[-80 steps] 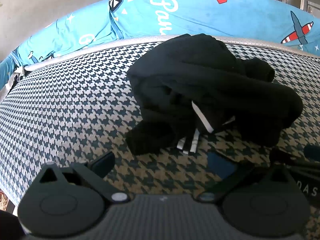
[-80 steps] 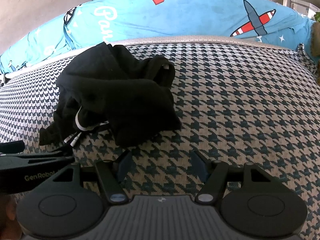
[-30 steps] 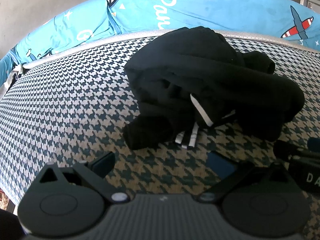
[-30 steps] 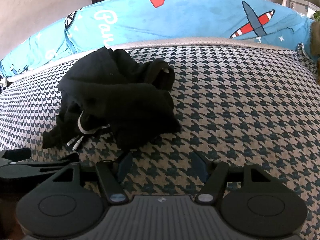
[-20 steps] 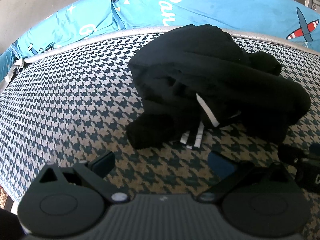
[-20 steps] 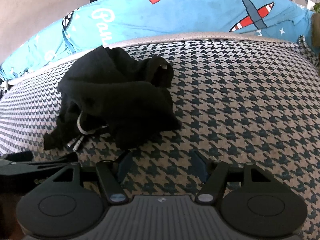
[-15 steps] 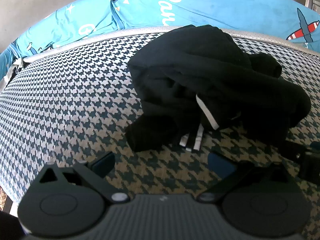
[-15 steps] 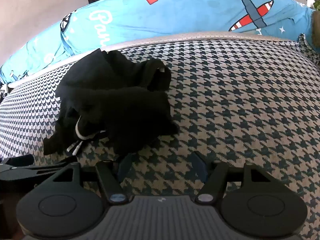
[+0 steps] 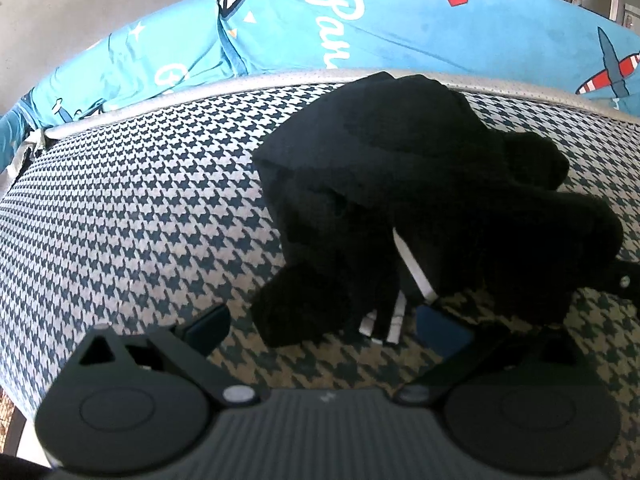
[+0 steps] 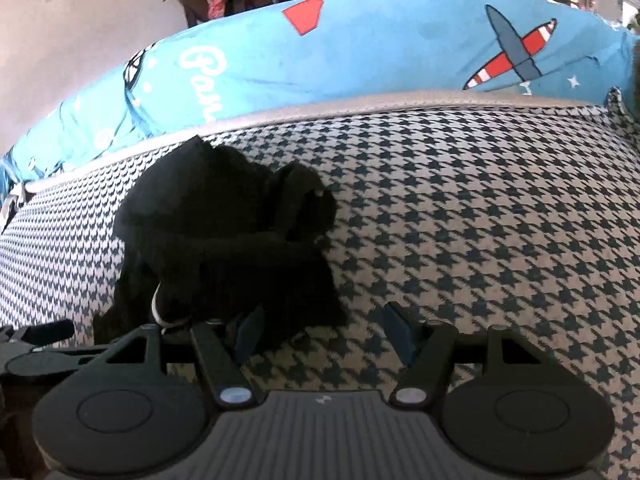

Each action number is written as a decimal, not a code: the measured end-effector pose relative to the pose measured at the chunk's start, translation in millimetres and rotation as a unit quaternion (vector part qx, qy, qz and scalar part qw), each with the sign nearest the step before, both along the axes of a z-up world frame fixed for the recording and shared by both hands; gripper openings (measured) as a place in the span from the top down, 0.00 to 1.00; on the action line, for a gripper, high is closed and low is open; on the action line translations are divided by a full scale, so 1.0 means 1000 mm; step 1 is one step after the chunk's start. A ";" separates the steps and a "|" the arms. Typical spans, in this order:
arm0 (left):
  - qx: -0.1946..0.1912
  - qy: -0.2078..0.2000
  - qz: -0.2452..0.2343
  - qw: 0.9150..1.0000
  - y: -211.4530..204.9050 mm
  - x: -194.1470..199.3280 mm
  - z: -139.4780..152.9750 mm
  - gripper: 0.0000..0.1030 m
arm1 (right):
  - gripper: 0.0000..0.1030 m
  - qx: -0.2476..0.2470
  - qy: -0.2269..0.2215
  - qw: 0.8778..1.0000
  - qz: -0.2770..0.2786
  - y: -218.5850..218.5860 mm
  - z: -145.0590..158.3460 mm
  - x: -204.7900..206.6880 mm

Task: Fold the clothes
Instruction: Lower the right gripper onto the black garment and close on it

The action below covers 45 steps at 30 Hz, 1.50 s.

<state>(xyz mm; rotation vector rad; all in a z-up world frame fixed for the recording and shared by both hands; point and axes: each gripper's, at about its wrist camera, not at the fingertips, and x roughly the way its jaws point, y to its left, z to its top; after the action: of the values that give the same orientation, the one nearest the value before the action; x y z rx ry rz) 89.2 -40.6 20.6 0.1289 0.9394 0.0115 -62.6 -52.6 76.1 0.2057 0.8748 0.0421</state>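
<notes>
Both grippers have closed in on the black garment (image 9: 420, 208) since the earlier frames; it fills more of each view, and its crumpled shape looks unchanged. Left side first: left gripper (image 9: 320, 326) is spread wide and empty, low over the houndstooth cover (image 9: 132, 216), with the garment's near hem and its white striped tabs (image 9: 384, 322) lying between the fingertips but not pinched. Right gripper (image 10: 322, 330) is likewise spread and empty; its left finger (image 10: 248, 330) sits at the garment's near edge, contact not resolvable, while its right finger is over bare cover. Garment position: bunched heap on the cover, left of centre in the right wrist view, far edge reaching the grey piping (image 9: 160, 98). Handling estimate: light, limp, non-slippery knit; no stiffness, so it will sag and drag layers with it when lifted. A white band (image 9: 412, 264) marks an edge or cord. Suggested grip: the near hem by the striped tabs for the left, the lower right lobe for the right, then pull apart to spread it flat. Surface: padded, textured weave, likely some friction. Behind it lies blue printed bedding (image 10: 360, 48) with aeroplane motifs; beyond that are a pale wall and indistinct clutter.
</notes>
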 end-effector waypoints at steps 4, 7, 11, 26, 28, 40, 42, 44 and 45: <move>-0.006 0.000 0.006 1.000 0.005 0.003 0.002 0.00 | 0.36 0.015 0.003 1.000 -0.001 -0.005 0.000 0.005; -0.012 -0.001 0.012 1.000 0.010 0.006 0.004 0.00 | 0.36 0.010 -0.004 1.000 0.003 -0.004 0.000 0.008; -0.020 -0.002 0.016 1.000 0.015 0.009 0.007 0.00 | 0.36 0.021 -0.004 1.000 0.007 -0.005 -0.001 0.014; -0.013 0.009 0.007 1.000 0.015 0.036 -0.001 0.00 | 0.36 0.038 -0.010 0.999 0.023 0.013 -0.005 0.058; -0.012 0.011 0.006 1.000 0.014 0.038 -0.003 0.00 | 0.36 0.044 -0.014 0.999 0.015 0.013 -0.008 0.067; -0.026 0.019 0.008 0.999 0.025 0.049 -0.014 0.00 | 0.23 0.064 -0.013 0.998 0.015 0.025 -0.032 0.097; -0.029 0.016 0.007 0.999 0.026 0.050 -0.015 0.00 | 0.23 0.062 -0.020 0.998 0.020 0.026 -0.034 0.099; -0.025 0.010 0.006 1.000 0.027 0.050 -0.016 0.00 | 0.24 0.067 -0.027 0.997 0.025 0.027 -0.035 0.098; -0.025 0.009 0.007 1.000 0.028 0.050 -0.017 0.00 | 0.25 0.068 -0.031 0.997 0.028 0.028 -0.036 0.099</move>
<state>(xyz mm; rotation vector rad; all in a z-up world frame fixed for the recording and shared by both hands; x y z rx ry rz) 139.6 -13.0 3.5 0.0765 0.9585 -0.0004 35.9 -24.7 40.2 0.3063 0.8163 0.1605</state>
